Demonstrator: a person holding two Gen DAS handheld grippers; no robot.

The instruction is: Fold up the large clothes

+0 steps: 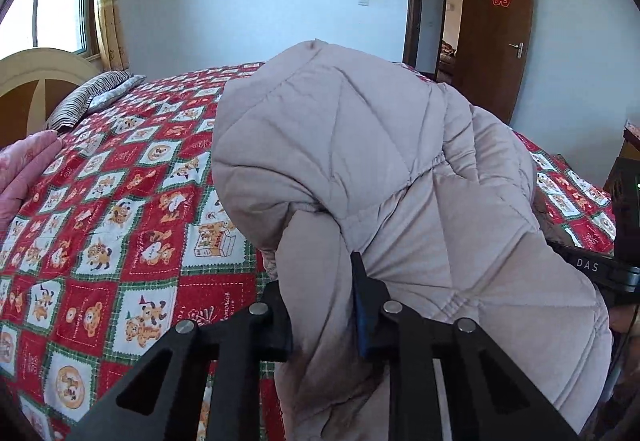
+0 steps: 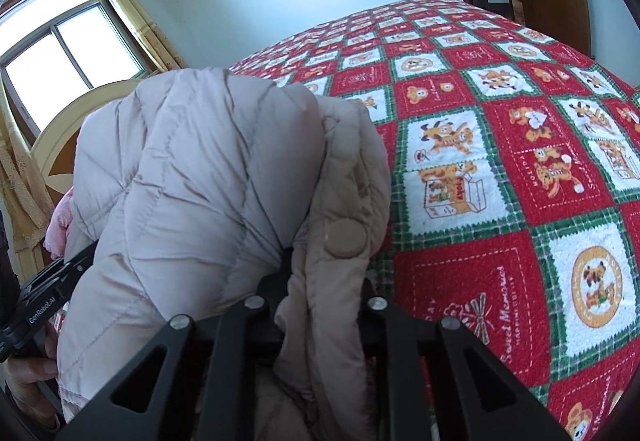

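A large pale beige quilted puffer coat (image 1: 384,169) is held up above the bed between both grippers. My left gripper (image 1: 320,281) is shut on a fold of the coat, which bulges up and to the right of it. In the right wrist view the coat (image 2: 192,177) fills the left half, with its placket and a round snap button (image 2: 346,237) in front. My right gripper (image 2: 326,277) is shut on the coat's front edge. The other gripper shows at the right edge of the left wrist view (image 1: 592,265) and at the left edge of the right wrist view (image 2: 44,293).
The bed is covered by a red, white and green cartoon-patterned blanket (image 1: 120,225), also seen in the right wrist view (image 2: 500,145). A striped pillow (image 1: 92,97) and pink folded bedding (image 1: 24,169) lie near the headboard (image 1: 36,81). An open brown door (image 1: 496,33) stands beyond the bed.
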